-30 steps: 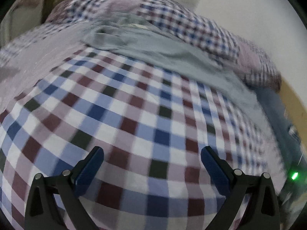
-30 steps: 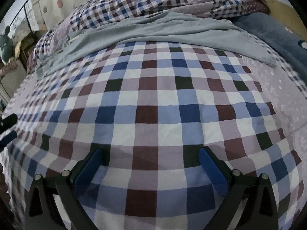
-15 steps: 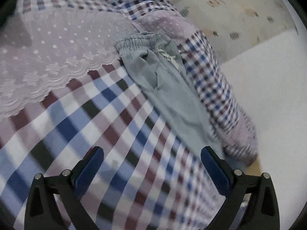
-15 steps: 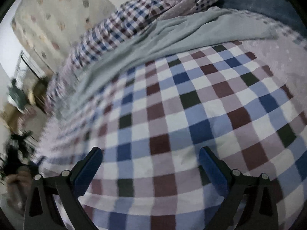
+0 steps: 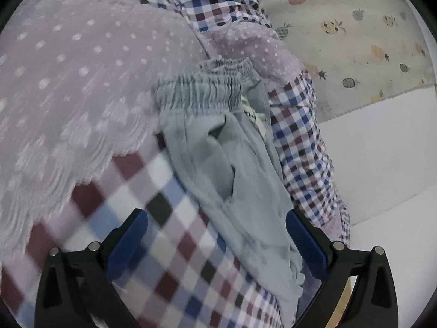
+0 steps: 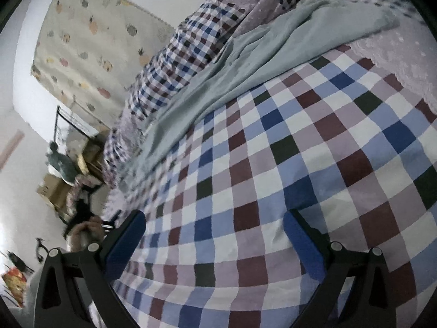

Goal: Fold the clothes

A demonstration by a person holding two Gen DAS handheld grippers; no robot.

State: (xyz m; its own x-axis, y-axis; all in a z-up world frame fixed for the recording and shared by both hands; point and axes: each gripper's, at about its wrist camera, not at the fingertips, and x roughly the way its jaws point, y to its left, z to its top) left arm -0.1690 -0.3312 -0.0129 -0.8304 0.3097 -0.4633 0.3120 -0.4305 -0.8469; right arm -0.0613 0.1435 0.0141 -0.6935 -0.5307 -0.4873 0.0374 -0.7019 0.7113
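Pale grey-green trousers [image 5: 218, 147] lie along the far side of the checked bedspread [image 5: 169, 218]. Their gathered elastic waistband [image 5: 202, 87] points away from me in the left wrist view. My left gripper [image 5: 217, 235] is open just above the trouser leg, which runs between its blue pads [image 5: 128, 237]. In the right wrist view the same trousers [image 6: 273, 54] stretch diagonally across the upper bed. My right gripper [image 6: 215, 235] is open over the checked bedspread [image 6: 273, 177], well short of the trousers, nothing between its fingers.
A rolled checked quilt [image 5: 295, 114] borders the trousers on the far side. Lilac dotted lace fabric [image 5: 76, 76] covers the bed at left. A pineapple-print curtain [image 6: 90, 35] hangs behind; boxes and clutter [image 6: 60, 180] stand past the bed end. A hand [image 6: 87, 229] shows at lower left.
My left gripper has swung and closed in on the trousers' waistband end, which now fills the view. My right gripper has tilted, bringing the curtain and room into view. Both stayed open.
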